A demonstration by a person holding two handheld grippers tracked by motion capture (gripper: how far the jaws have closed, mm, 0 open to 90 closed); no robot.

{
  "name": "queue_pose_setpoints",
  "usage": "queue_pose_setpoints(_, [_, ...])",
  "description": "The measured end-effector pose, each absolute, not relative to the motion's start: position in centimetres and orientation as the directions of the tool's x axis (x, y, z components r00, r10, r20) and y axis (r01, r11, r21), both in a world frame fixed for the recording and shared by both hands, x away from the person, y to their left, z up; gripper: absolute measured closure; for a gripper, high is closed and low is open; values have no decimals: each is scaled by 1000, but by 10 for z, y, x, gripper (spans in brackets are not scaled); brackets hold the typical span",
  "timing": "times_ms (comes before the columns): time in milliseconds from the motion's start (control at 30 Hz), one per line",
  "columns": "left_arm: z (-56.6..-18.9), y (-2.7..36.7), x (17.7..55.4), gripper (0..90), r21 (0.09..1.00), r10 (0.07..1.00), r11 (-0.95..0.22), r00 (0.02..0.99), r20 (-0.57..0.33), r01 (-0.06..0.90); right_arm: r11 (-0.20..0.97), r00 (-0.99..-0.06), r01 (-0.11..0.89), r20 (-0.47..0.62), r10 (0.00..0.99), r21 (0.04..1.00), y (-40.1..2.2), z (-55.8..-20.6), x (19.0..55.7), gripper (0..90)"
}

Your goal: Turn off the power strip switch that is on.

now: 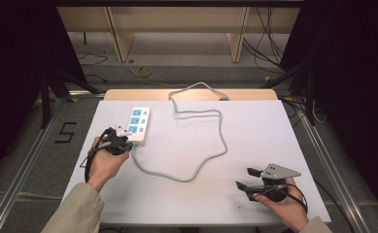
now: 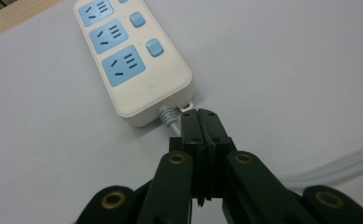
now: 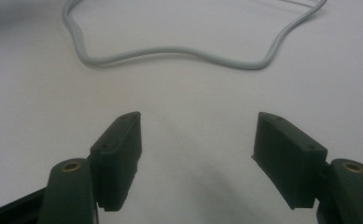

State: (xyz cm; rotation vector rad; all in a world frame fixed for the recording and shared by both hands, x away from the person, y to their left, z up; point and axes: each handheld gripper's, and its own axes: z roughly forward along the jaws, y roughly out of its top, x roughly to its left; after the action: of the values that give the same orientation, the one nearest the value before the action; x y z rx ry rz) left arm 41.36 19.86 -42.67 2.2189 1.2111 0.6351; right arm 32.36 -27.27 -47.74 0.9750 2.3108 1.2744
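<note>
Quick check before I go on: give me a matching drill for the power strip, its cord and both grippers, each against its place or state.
Column one:
1. power strip
2. cord
3. left gripper
4. right gripper

Column two:
A. jaws apart, nothing between them
B. jaws shut, at the strip's cord end
C. winds across the table's middle
D. lies at the table's far left, blue sockets up

Pairs: 1-D, 2-C, 3-B, 4-A

Lab: floor cables (image 1: 269,46), metal rails (image 1: 26,155), white table (image 1: 264,126).
</note>
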Motion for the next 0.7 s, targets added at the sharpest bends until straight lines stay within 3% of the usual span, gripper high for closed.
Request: queue_pose_setpoints(700, [-424, 196, 437, 897, 599, 860, -470, 490, 145, 648, 371, -713, 409, 39, 700, 834, -273, -478, 324, 333])
